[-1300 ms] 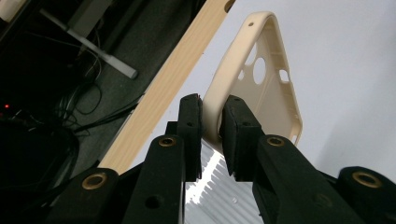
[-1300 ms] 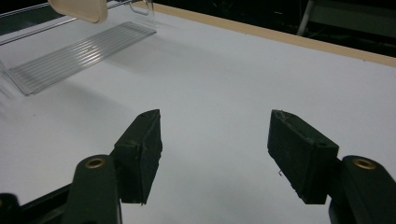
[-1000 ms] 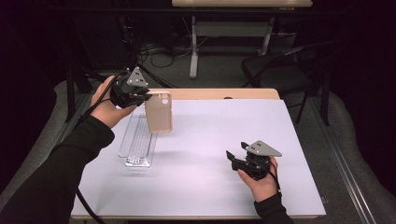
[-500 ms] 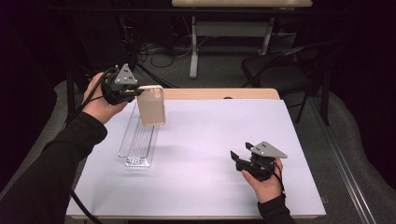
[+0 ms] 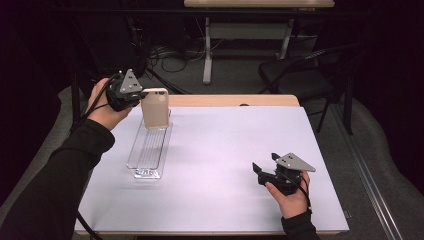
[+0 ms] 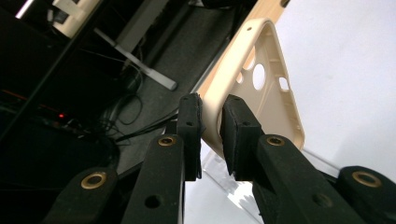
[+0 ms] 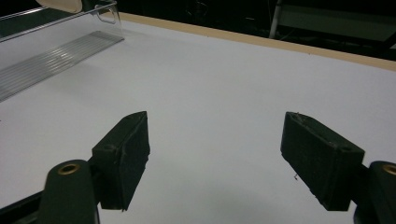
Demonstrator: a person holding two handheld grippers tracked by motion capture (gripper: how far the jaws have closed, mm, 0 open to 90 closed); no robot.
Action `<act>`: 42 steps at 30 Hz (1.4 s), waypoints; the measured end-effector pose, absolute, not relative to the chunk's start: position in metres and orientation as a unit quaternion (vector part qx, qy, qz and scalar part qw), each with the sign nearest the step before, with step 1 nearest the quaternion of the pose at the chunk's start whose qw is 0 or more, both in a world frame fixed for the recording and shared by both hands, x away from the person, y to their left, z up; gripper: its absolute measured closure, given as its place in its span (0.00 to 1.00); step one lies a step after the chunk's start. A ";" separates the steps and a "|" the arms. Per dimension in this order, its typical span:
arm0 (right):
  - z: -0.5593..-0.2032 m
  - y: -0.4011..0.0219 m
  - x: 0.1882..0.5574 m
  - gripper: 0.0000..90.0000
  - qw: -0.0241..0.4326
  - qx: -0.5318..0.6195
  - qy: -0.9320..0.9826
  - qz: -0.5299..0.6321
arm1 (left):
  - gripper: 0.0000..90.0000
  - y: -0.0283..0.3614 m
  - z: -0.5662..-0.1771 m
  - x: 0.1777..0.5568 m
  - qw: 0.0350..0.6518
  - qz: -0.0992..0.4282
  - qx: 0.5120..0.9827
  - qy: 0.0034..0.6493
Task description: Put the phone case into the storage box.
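One beige phone case (image 5: 154, 108), camera cutouts showing, seemingly soft-edged, stands upright.

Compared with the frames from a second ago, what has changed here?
The left claw, shut on the beige phone case, carried it left and down, over the clear tray's far end. The right claw's jaws have just been opening, nothing between them; that hand stayed put. The tray hasn't moved.

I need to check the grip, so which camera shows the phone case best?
The left gripper view: the beige phone case sits close up, its edge pinched by the left gripper. The high view shows the case whole but small, over the clear tray. The right gripper view catches only a sliver of it.
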State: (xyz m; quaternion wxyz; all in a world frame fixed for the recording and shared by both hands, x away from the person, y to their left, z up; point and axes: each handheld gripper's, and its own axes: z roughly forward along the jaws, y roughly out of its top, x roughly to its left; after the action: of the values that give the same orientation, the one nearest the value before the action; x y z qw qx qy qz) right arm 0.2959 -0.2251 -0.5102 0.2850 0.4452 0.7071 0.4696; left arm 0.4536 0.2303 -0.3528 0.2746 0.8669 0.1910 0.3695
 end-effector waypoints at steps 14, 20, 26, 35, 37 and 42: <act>-0.515 -0.233 0.293 0.26 0.286 0.463 0.697 0.466 | 0.88 0.243 -0.372 0.472 0.269 0.400 0.857 0.184; -0.515 -0.234 0.291 0.26 0.289 0.464 0.698 0.462 | 0.88 0.245 -0.382 0.481 0.271 0.403 0.854 0.188; -0.516 -0.235 0.292 0.23 0.289 0.468 0.698 0.459 | 0.88 0.243 -0.392 0.490 0.270 0.401 0.855 0.189; -0.518 -0.238 0.291 0.16 0.290 0.465 0.697 0.463 | 0.88 0.236 -0.404 0.501 0.265 0.405 0.855 0.185; -0.518 -0.239 0.290 0.16 0.288 0.467 0.697 0.461 | 0.88 0.236 -0.406 0.502 0.264 0.405 0.856 0.183; -0.521 -0.240 0.290 0.06 0.291 0.464 0.699 0.460 | 0.88 0.237 -0.410 0.505 0.261 0.408 0.857 0.178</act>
State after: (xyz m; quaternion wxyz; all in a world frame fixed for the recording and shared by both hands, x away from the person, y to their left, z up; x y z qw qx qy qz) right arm 0.2895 -0.2399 -0.5206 0.2911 0.4638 0.6988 0.4602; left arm 0.5054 0.2370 -0.4101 0.2612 0.8566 0.1776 0.4080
